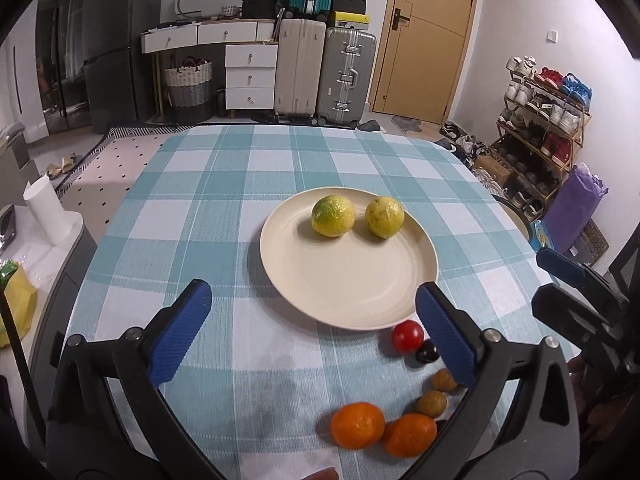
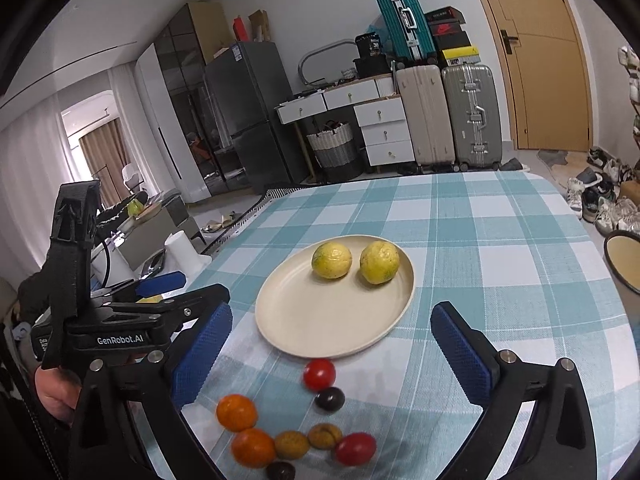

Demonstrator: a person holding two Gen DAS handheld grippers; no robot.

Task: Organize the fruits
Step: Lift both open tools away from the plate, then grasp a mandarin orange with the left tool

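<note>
Two yellow-green lemons (image 2: pixel 355 261) (speckled, one greener on its left side) sit side by side on the far half of a cream plate (image 2: pixel 320 320) near the middle of the desk (image 2: pixel 500 240). Toward the near edge, loose on the checked cloth, lie two oranges (image 2: pixel 244 430), two red tomatoes (image 2: pixel 319 374), dark plums (image 2: pixel 329 399) and two brownish-yellow fruits (image 2: pixel 308 440). The left gripper (image 1: pixel 312 332) and right gripper (image 2: pixel 328 356) hover with fingers spread wide, holding nothing.
</note>
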